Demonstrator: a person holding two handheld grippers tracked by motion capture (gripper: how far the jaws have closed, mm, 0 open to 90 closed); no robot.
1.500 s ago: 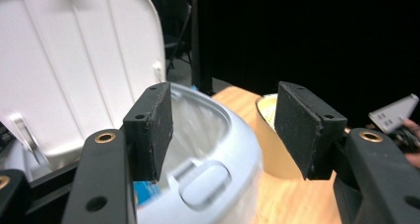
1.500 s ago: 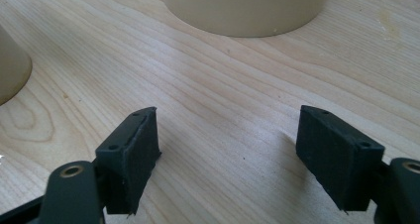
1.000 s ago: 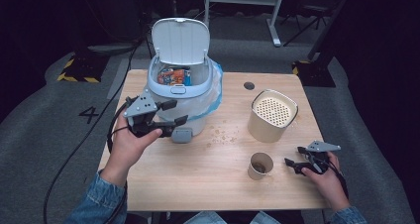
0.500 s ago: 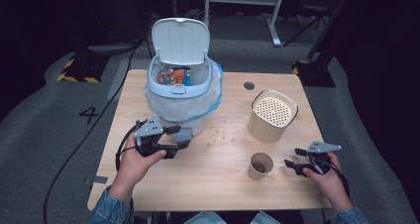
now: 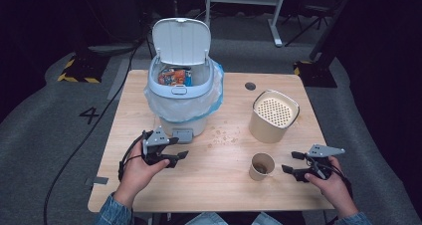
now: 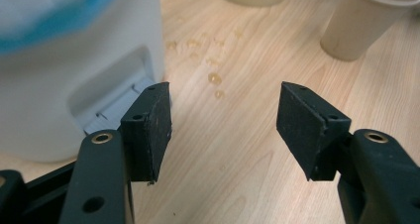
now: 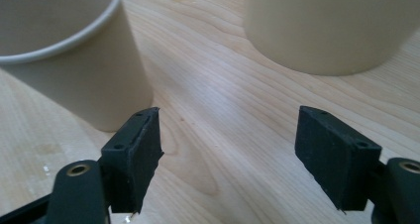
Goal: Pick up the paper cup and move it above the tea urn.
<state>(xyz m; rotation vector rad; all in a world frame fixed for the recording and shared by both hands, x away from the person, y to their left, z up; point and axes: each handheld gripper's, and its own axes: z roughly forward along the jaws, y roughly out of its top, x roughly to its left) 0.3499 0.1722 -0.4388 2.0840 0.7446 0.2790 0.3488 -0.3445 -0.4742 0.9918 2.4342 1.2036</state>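
At the left we see the left gripper (image 5: 175, 148) low over the table (image 5: 219, 195), jaws wide with nothing between them, the white bin (image 5: 185, 93) (lid up) just beyond its left jaw. Ahead of the right gripper (image 5: 294, 162) stands the paper cup (image 5: 262, 166), just off its left jaw; these jaws have just been opening and hold nothing. The cream canister (image 5: 274, 116) stands beyond.

The high view looks forward and down from above the person's side, taking in the whole pale wooden worktop (image 5: 164, 195). Each tool's camera rides low and close over the wood — both share the beige paper cup (image 6: 364, 21), seen from opposite sides, with the high view.
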